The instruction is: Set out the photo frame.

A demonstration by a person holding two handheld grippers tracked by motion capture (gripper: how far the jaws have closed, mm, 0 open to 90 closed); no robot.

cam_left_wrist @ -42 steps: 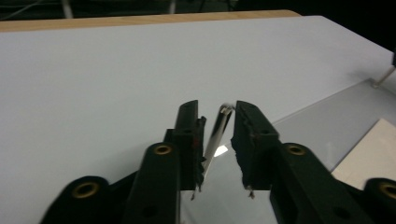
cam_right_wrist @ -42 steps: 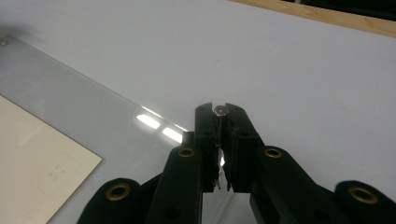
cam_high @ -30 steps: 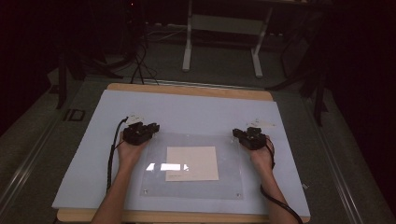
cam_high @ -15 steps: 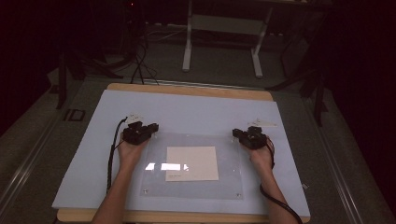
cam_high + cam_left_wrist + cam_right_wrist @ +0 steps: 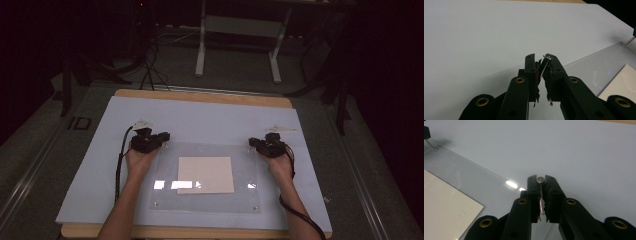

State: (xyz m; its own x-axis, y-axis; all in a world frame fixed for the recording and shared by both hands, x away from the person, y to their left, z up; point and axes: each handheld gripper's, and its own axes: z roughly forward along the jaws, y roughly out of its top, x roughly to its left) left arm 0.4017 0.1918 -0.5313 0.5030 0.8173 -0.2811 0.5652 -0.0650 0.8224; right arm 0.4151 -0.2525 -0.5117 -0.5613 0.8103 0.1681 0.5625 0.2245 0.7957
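Observation:
A clear acrylic plate lies on the pale blue mat with a beige sheet of paper under it. My left gripper sits at the plate's far left corner. In the left gripper view its jaws are shut on a small silver pin. My right gripper is at the far right corner. In the right gripper view it is shut on a round-headed silver pin. Both pins point down at the plate's edge.
The mat covers a wooden table whose far edge shows as a tan strip. Small white tags lie on the mat behind each gripper. Beyond the table are a dark floor, cables and a metal stand. Cables trail from both grippers along the forearms.

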